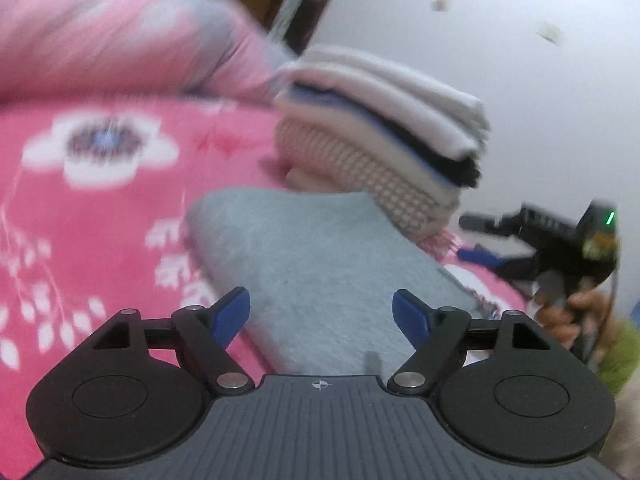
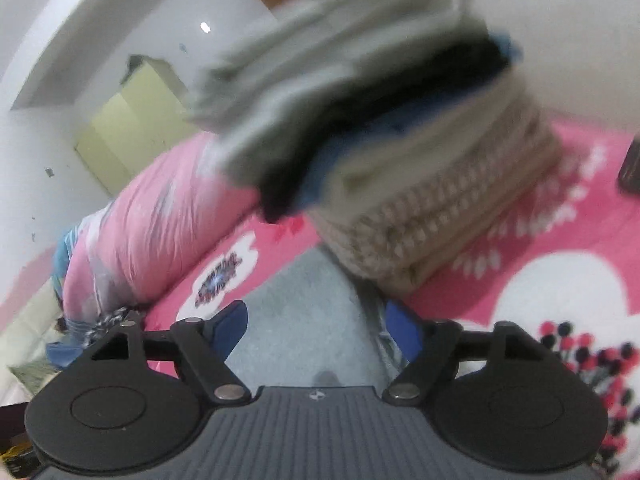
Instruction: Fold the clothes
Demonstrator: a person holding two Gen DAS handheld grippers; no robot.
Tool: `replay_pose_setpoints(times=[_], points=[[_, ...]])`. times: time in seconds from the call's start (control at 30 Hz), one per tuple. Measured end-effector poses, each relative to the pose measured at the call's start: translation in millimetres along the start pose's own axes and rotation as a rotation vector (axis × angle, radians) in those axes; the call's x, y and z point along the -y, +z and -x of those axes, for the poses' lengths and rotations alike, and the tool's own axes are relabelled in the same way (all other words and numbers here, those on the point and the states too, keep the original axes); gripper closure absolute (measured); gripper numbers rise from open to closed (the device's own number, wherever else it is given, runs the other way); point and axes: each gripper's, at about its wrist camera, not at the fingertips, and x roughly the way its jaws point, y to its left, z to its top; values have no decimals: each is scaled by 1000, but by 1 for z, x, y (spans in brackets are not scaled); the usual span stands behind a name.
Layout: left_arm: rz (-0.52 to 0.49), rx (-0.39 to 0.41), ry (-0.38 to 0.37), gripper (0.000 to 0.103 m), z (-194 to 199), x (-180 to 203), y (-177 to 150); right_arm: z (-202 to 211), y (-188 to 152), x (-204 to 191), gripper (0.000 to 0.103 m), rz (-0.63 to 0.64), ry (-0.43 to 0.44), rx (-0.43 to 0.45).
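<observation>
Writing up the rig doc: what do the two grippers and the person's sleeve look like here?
Both the left gripper and right gripper match: ribbed dark grey body with a small crosshair mark, black linkages with silver pivots and round black side discs, blue fingers. The far unit carries a green light. The sleeve is lime green.

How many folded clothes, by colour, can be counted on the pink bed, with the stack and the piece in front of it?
In the stack, by visible layers:
White or cream: 3
Blue: 1
Black: 1
Cream knit, at the bottom: 1
Lying alone in front:
Grey: 1
Total: 7, though blur may hide thin layers.
</observation>
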Motion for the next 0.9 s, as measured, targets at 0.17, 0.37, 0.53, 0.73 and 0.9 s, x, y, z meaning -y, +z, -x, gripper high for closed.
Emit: replay_pose_setpoints(times=[0.17, 0.37, 0.53, 0.73, 0.9], points=[[151, -119, -64, 24, -29, -34, 5, -48, 0, 28, 19, -72, 44, -223], [136, -148, -125, 24, -53, -39, 4, -73, 6, 35, 12, -35, 169, -339], [112, -134, -139, 24, -66, -37, 3, -93, 6, 33, 13, -33, 237, -360], [64, -119, -134, 21, -70, -31, 1, -113, -1, 18, 15, 12, 238, -342], [53, -122, -135, 23, -70, -30, 2, -104, -6, 20, 24, -47, 203, -292]])
